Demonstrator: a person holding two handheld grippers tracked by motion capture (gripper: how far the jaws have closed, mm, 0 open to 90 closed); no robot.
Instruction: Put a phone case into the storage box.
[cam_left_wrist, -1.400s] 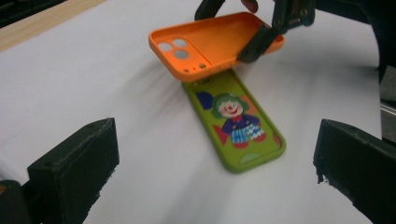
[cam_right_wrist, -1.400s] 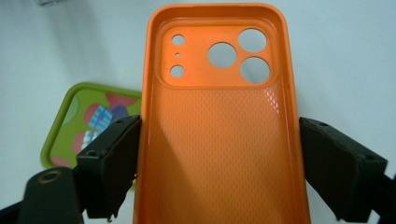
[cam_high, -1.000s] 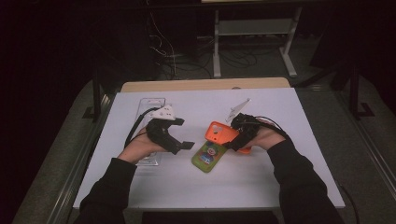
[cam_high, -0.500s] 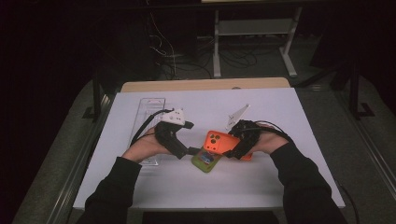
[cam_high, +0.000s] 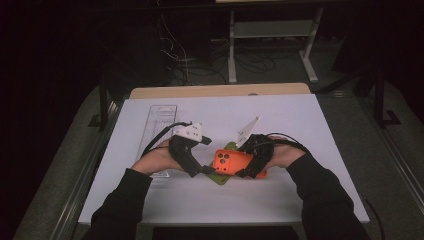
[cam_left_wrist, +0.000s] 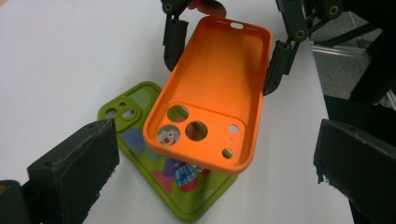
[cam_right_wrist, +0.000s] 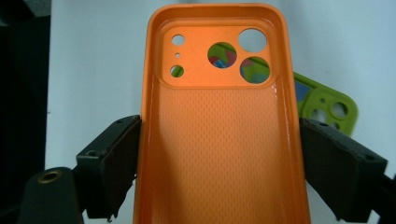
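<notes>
My right gripper (cam_high: 251, 165) is shut on an orange phone case (cam_high: 232, 162), its pads pressing the two long sides (cam_right_wrist: 219, 140). The case hangs empty, hollow side up, with its camera cut-outs pointing toward my left gripper (cam_high: 201, 170). That gripper (cam_left_wrist: 215, 140) is open, jaws wide to either side of the case's camera end (cam_left_wrist: 219, 93), touching nothing. Below on the white table lies a green phone case (cam_left_wrist: 154, 163) with a colourful print, partly covered by the orange one (cam_right_wrist: 327, 107). The right gripper's fingers (cam_left_wrist: 175, 42) show beyond it.
A clear plastic tray (cam_high: 160, 125) lies on the white table top (cam_high: 300, 125) behind my left hand. A wooden board edge (cam_high: 220, 91) runs along the table's far side. Dark floor, cables and a metal stand lie beyond.
The right gripper has brought the orange case nearer me and turned its camera end to the left, over the green case. The left gripper has moved right, up to that end.
</notes>
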